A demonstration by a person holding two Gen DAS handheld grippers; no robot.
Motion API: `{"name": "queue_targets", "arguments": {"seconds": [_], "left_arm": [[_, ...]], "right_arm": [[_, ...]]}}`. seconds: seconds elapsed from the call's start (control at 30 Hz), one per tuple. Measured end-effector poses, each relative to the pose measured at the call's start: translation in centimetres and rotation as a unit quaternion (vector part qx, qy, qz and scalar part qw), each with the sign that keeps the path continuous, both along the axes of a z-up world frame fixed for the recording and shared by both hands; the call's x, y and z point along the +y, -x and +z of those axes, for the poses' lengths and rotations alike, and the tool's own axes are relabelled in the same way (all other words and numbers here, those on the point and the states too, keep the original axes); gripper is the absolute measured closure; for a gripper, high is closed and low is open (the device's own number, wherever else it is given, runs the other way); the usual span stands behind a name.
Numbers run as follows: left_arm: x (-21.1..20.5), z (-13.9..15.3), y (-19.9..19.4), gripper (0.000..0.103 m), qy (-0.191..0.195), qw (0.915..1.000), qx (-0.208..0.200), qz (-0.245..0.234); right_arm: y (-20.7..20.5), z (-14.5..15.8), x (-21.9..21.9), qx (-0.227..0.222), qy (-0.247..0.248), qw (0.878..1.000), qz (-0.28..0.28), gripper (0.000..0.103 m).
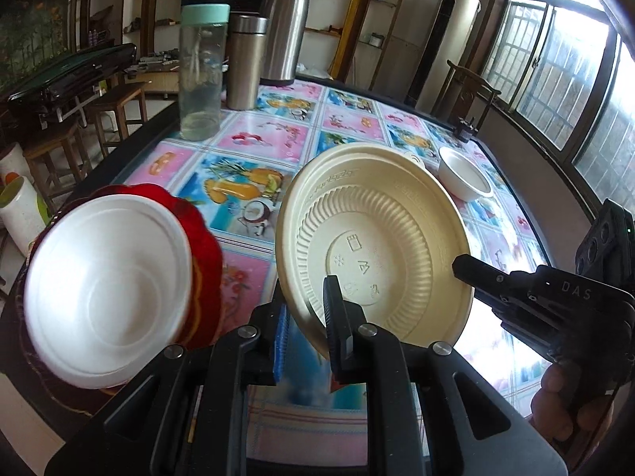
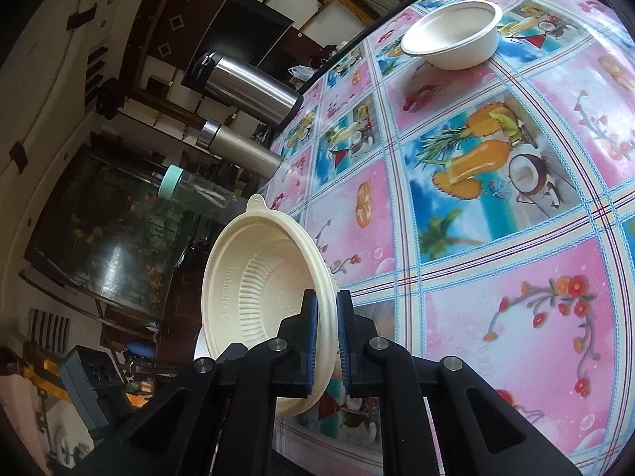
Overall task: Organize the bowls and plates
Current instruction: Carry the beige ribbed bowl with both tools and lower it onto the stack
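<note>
A cream ribbed plastic bowl (image 1: pixel 381 238) is held tilted above the table, its rim clamped by both grippers. My left gripper (image 1: pixel 305 329) is shut on its near rim. My right gripper (image 2: pixel 326 337) is shut on the rim of the same bowl (image 2: pixel 254 277); it also shows in the left wrist view (image 1: pixel 468 265) at the bowl's right edge. A white bowl (image 1: pixel 107 289) sits on a red scalloped plate (image 1: pixel 202 238) at the left. A small white bowl (image 1: pixel 464 174) stands on the table at the far right and also shows in the right wrist view (image 2: pixel 452 35).
The table has a bright fruit-print cloth (image 1: pixel 246 139). At its far edge stand a clear bottle with a mint lid (image 1: pixel 200 75), a steel tumbler (image 1: pixel 246 63) and a steel thermos (image 1: pixel 283 31). Wooden stools (image 1: pixel 115 107) stand beyond the left edge.
</note>
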State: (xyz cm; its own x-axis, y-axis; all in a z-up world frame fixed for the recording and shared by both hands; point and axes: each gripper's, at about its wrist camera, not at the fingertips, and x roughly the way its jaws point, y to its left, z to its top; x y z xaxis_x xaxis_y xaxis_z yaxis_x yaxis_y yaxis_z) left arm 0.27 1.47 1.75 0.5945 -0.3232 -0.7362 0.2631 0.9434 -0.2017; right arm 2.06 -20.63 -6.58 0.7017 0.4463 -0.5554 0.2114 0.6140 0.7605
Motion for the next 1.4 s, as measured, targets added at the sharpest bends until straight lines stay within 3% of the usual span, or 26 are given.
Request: {"name": "queue_targets", "arguments": {"seconds": [0.37,0.77,1.03,1.4], "left_arm": [[6.5,1.0,0.4,0.088,0.028,0.9984,-0.018,0.046],[14.9,1.0,-0.4,0.089,0.051,0.9891,-0.027,0.135],[16.9,-1.3,-0.8,0.089,0.049,0.9870,-0.004,0.153],[16.4,-2.0,-1.2,0.089,0.020,0.9882,0.009,0.152]], "right_arm": [[-0.2,3.2,6.0,-0.020,0.027,0.999,0.036,0.093],[-3.7,4.4,15.4,-0.032,0.039,0.994,0.097,0.093],[-5.5,3.6,20.7,-0.026,0.061,0.989,0.132,0.093],[-5.9,1.6,21.2,-0.003,0.066,0.988,0.136,0.093]]}}
